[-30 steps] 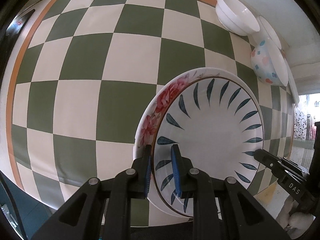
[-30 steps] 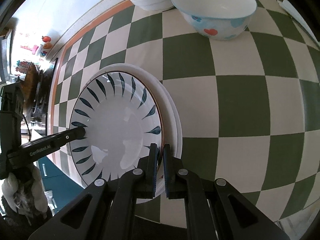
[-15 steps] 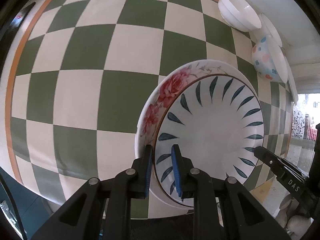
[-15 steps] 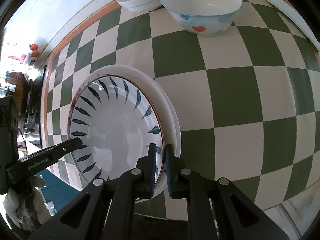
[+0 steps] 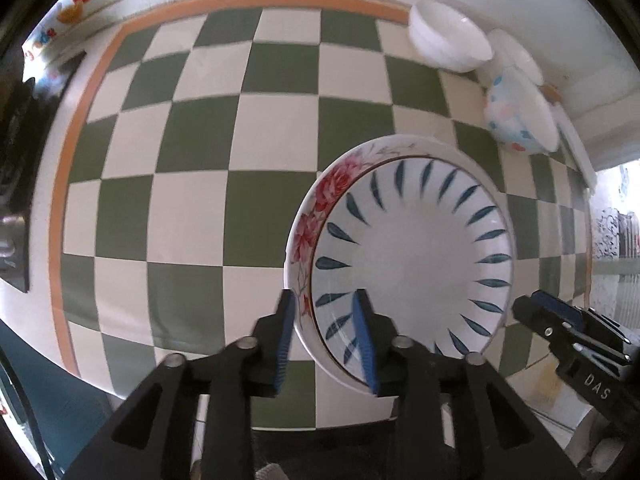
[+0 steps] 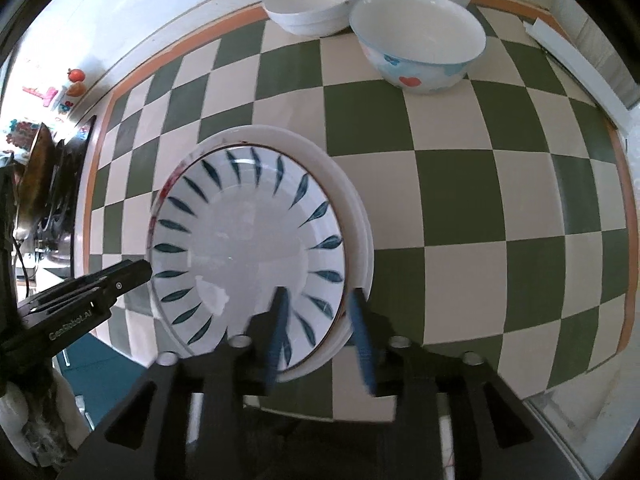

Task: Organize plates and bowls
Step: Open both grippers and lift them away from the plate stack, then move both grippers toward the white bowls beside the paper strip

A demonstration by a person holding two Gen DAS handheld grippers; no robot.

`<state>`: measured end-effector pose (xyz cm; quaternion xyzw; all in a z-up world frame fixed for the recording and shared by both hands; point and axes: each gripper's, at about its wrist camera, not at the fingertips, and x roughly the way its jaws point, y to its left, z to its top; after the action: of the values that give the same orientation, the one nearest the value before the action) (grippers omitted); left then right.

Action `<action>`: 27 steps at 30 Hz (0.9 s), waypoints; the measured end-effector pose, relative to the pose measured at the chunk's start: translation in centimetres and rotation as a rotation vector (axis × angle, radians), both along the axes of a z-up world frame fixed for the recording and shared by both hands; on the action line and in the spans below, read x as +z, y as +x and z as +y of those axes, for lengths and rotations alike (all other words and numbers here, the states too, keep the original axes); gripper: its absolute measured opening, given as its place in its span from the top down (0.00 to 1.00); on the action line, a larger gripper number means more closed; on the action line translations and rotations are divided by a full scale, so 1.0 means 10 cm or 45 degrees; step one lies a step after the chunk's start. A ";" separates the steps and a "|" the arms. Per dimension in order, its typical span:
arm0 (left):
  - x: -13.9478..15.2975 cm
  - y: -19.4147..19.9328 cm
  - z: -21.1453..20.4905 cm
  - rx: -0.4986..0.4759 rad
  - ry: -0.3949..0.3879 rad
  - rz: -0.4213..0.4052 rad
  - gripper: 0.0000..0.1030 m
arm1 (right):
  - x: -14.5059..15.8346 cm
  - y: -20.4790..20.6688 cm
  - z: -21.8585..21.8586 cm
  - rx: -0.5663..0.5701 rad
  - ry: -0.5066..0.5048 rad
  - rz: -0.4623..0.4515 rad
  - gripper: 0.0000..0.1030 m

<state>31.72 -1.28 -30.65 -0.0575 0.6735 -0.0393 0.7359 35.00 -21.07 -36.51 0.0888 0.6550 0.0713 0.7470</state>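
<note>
Left wrist view looks down on a green-and-cream checkered tabletop point(image 5: 192, 136) with an orange border. Blue-leaf plate point(image 5: 416, 256) sits stacked on a rose-patterned plate point(image 5: 320, 208), near the front edge. Off at the back right corner: a white bowl point(image 5: 448, 44) and a pastel-spotted bowl point(image 5: 516, 120) just beside it, well apart from the plates. Nothing blocks the stack.

A second ago both tools were clamped on opposite rims of the leaf plate. Now the left tool point(image 5: 324, 336) has just been opening, and its jaws straddle the stacked rims without pressing, so it's released. Same for the right tool point(image 6: 320, 332): jaws just opened, rim between them, let go. Both sit a bit higher too.

Readable text: "DAS" on the right tool's side, and what looks like "GenRobot.AI" on the left one.
</note>
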 end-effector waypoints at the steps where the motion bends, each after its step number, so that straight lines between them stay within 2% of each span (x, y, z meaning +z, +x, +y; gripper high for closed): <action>1: 0.08 -0.04 0.00 -0.007 0.005 -0.027 0.66 | 0.06 -0.05 0.01 0.004 -0.003 -0.014 0.56; 3: 0.21 -0.10 -0.01 -0.025 0.009 -0.061 0.58 | 0.17 -0.14 0.02 0.006 -0.015 -0.041 0.53; 5: 0.37 -0.18 -0.04 -0.039 0.009 -0.102 0.45 | 0.30 -0.24 0.02 0.008 -0.014 -0.065 0.50; 10: 0.77 -0.41 -0.04 -0.071 0.002 -0.200 0.29 | 0.72 -0.51 0.04 0.006 -0.013 -0.156 0.43; 11: 0.86 -0.46 -0.04 -0.073 0.000 -0.221 0.23 | 0.83 -0.58 0.04 0.007 -0.008 -0.181 0.39; 13: 1.05 -0.55 -0.03 -0.075 -0.013 -0.272 0.22 | 1.04 -0.71 0.05 0.005 -0.016 -0.224 0.31; 14: 1.12 -0.59 -0.02 -0.076 -0.013 -0.290 0.18 | 1.13 -0.75 0.06 0.004 -0.020 -0.243 0.26; 16: 1.31 -0.69 0.00 -0.076 -0.018 -0.337 0.10 | 1.33 -0.87 0.07 -0.009 -0.026 -0.291 0.23; 20: 1.61 -0.88 0.03 -0.063 0.004 -0.414 0.10 | 1.65 -1.08 0.10 -0.014 -0.040 -0.351 0.18; 27: 1.94 -1.13 0.05 -0.060 -0.019 -0.432 0.09 | 2.18 -1.48 0.16 -0.031 -0.061 -0.464 0.16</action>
<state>20.39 -0.74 -11.27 -0.0395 0.5404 -0.0707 0.8375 20.23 -19.42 -14.70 0.0645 0.5092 0.0615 0.8560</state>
